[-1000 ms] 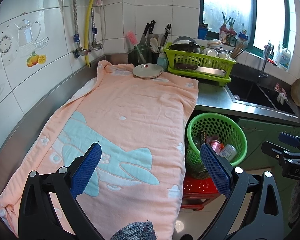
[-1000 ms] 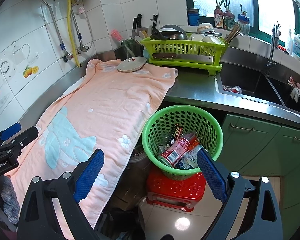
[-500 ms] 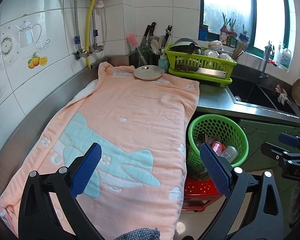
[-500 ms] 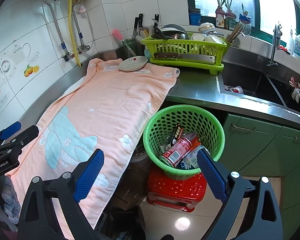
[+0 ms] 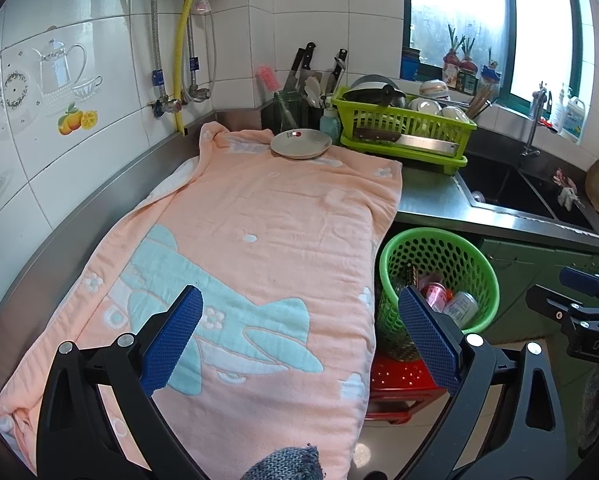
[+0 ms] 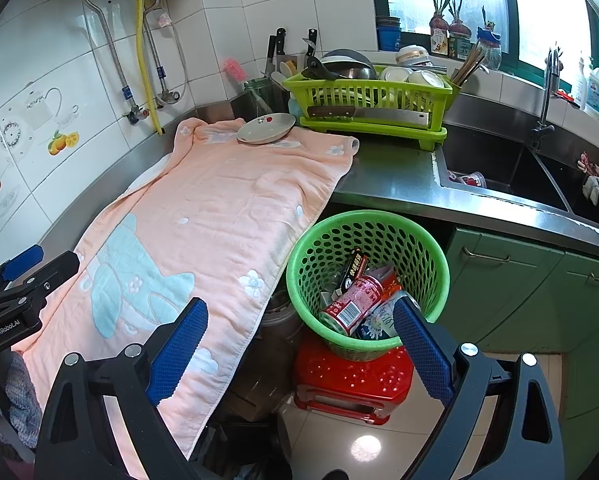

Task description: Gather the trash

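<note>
A green mesh basket [image 6: 301, 254] stands on a red stool [image 6: 351, 384] beside the counter, holding a red can [image 6: 353, 304], a dark packet [image 6: 353, 270] and a white carton [image 6: 379, 320]. The same basket [image 5: 483, 264] shows in the left wrist view with cans [image 5: 461, 308] inside. My left gripper [image 5: 299, 336] is open over a pink towel [image 5: 259, 220], nothing between its blue pads. My right gripper [image 6: 299, 340] is open too, low in front of the basket. Each gripper appears at the other view's edge.
A pale plate [image 5: 301, 144] rests at the towel's far end. Behind it stand a lime dish rack [image 5: 403, 132] with a cleaver, a knife block and a sink [image 6: 495, 168]. Green cabinet doors [image 6: 511, 292] are right of the basket. Tiled wall with pipes runs along the left.
Both grippers have drifted back slightly, so the scene sits a little farther and lower. Both stay open and empty; nothing else has moved.
</note>
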### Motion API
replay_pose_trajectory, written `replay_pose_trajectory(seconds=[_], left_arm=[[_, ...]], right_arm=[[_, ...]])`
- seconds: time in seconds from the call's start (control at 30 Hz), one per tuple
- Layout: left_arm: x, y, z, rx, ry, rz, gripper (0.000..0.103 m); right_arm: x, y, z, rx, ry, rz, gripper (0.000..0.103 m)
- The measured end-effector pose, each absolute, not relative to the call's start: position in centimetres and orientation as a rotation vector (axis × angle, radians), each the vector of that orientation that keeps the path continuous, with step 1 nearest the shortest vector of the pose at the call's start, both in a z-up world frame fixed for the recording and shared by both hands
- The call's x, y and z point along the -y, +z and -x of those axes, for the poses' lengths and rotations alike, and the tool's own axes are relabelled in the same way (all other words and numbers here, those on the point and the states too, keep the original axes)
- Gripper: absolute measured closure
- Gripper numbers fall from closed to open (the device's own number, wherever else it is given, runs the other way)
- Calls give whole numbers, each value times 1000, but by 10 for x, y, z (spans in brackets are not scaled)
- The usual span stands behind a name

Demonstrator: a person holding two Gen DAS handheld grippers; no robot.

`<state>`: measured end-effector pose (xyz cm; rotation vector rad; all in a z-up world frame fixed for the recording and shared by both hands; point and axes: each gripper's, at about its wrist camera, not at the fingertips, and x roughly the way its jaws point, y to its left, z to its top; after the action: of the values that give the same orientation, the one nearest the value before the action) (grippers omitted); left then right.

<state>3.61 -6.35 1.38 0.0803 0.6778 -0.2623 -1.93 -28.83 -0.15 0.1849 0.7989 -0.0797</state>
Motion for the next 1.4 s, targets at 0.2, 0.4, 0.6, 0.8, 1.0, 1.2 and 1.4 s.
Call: replay_pose_trajectory(seconds=[0.2,0.4,0.6,0.8,1.0,1.2,1.4], left_arm=[[63,14,-36,-678,-263,-80,7],[63,14,-36,-678,-265,-78,7],[63,14,-34,-674,-262,-79,7],[63,14,-34,-673,-261,-76,7],[63,14,-35,-673,-259,-78,7],[64,13,-35,-674,-260,-79,7],[64,12,-36,-676,-261,-76,7]], right_arm=[[288,-1,20,-797,-83,-180,12],[287,-1,19,-796,-84,-183,12],[285,0,19,-792,-86,-179,12],[284,1,19,-791,-86,-181,12],[282,1,19,-787,-94,-178,12],[282,1,19,-784,-94,-178,12],[281,1,20,-784,-96,-178,12]])
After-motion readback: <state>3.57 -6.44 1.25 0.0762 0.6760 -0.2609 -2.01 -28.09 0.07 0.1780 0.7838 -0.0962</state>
